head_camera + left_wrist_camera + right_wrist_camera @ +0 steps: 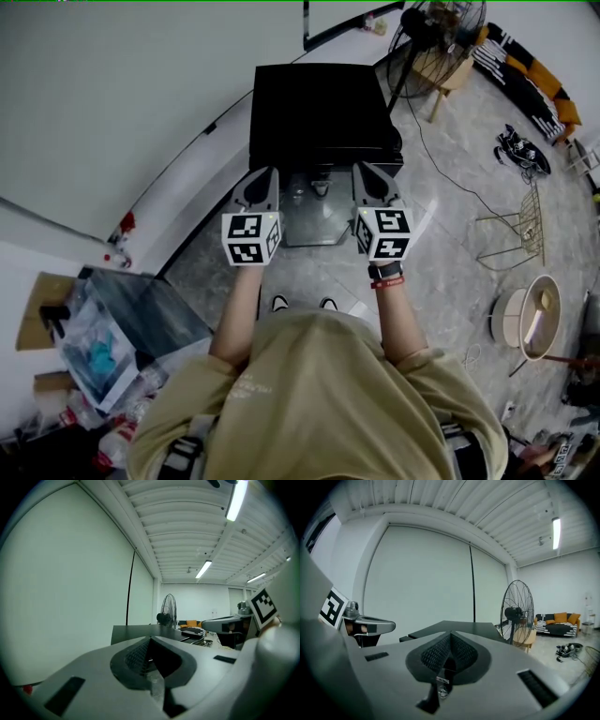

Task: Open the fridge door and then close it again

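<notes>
A small black fridge [319, 112] stands against the white wall, seen from above; its glossy grey front [314, 220] faces me. My left gripper [265, 176] and right gripper [367, 172] are held side by side at the fridge's front top edge, both shut with nothing between the jaws. In the left gripper view the left gripper [151, 641] points level over the fridge's dark top [133, 630]. The right gripper [451, 637] likewise looks across the black top [459, 625]. From above I cannot tell whether either gripper touches the fridge.
A standing fan [441, 28] and a wooden stool [448, 80] are right of the fridge. A wire rack [520, 225] and a round tub [530, 314] stand on the floor at the right. A box of clutter [103, 342] sits at my left.
</notes>
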`<state>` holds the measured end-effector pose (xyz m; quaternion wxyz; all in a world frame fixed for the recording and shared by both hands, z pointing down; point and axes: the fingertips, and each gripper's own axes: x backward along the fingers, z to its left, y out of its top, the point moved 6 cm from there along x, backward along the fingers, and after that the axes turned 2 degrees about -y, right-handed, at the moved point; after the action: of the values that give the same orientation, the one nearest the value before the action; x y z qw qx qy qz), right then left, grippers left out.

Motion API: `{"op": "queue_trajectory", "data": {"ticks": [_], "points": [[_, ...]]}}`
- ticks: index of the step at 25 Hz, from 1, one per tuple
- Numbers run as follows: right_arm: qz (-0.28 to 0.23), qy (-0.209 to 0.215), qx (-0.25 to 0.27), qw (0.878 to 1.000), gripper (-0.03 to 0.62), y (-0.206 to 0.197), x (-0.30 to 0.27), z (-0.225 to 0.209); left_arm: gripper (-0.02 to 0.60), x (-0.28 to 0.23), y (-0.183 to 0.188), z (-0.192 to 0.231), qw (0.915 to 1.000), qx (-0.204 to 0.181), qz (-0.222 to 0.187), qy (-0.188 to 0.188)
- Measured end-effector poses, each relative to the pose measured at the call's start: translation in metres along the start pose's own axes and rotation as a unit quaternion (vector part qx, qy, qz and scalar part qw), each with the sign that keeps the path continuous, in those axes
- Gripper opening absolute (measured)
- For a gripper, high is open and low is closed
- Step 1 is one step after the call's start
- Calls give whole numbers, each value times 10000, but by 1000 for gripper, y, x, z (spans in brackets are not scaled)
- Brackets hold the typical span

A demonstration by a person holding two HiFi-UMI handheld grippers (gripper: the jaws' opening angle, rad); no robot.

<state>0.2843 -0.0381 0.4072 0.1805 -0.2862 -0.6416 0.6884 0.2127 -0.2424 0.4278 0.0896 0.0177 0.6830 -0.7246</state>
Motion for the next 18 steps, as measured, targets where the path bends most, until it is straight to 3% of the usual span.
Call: {"op": "queue_trajectory", "data": {"ticks": [9,18], "points": [[-41,179,-143,9997,23,-2,1,-2,18,-5,5,-10,9997,-89,-208,-18],[196,394,-123,9990,23,-16,-4,-1,18,-11,-10,-18,9999,-81,-57,-135]]}}
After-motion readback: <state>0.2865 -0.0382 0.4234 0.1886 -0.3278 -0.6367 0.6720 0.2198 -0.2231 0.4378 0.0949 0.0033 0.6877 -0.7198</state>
